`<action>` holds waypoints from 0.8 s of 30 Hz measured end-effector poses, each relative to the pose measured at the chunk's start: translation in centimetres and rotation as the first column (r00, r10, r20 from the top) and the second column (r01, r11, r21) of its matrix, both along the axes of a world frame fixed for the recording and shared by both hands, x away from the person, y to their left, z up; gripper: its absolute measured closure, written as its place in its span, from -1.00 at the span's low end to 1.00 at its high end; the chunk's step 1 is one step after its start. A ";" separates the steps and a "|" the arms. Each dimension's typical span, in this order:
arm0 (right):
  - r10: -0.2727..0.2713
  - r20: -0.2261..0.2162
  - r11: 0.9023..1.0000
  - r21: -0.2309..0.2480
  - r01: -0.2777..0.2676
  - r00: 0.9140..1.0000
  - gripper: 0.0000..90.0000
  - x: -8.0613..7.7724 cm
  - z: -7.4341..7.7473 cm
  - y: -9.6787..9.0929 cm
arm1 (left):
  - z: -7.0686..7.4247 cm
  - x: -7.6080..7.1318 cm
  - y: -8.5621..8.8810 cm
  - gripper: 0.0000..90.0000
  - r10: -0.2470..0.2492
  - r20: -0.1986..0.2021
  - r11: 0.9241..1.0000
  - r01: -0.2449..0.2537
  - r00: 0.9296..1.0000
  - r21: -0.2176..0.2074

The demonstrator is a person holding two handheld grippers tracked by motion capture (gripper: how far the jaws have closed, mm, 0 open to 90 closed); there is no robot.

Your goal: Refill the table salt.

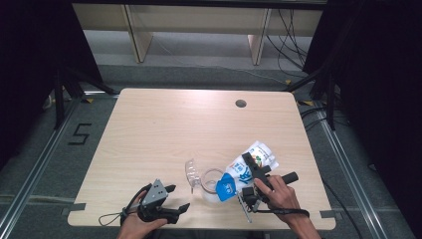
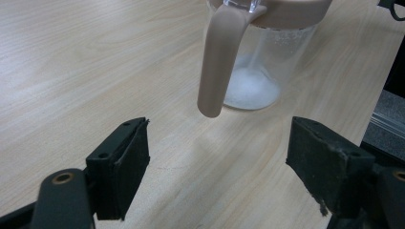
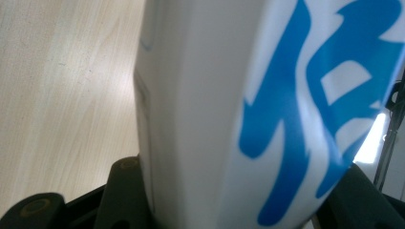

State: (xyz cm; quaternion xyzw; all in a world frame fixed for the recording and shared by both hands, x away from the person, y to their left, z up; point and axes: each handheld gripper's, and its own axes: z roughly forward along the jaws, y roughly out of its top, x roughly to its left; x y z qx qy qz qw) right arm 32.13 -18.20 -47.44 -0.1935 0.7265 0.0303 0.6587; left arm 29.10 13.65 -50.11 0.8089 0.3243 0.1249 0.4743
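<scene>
Pouch (image 1: 250, 167) is clamped in the right tongs (image 1: 247, 175), long axis tilted from 2 o'clock down to 8, blue end over the jug (image 1: 211, 182) near the bench's (image 1: 164, 129) front edge. Left tongs (image 1: 175, 199) are spread empty at the jug's 8 o'clock.

table (image 1: 164, 129): we see pale wood grain, light beige.
pouch (image 1: 249, 167): we see white with bold blue lettering and a blue end; a small multicoloured mark near its far end.
jug (image 2: 267, 57): we see clear walls, white powder at the bottom.
jug handle (image 2: 219, 62): we note a dull pinkish beige, as on the rim.
left gripper (image 2: 217, 167): we see black jaws.
right gripper (image 1: 251, 179): black too.
</scene>
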 end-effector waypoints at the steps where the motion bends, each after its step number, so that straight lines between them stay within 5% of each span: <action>1: -0.016 -0.010 1.000 0.025 0.016 1.000 0.13 -0.1 -0.2 -0.1 | 0.0 0.0 0.0 -0.52 0.000 0.000 1.000 0.000 1.000 0.000; 24: -0.010 -0.002 1.000 0.012 0.010 1.000 0.14 -0.1 -0.2 -0.1 | 0.0 0.0 0.0 -0.52 0.001 0.001 1.000 -0.001 1.000 -0.001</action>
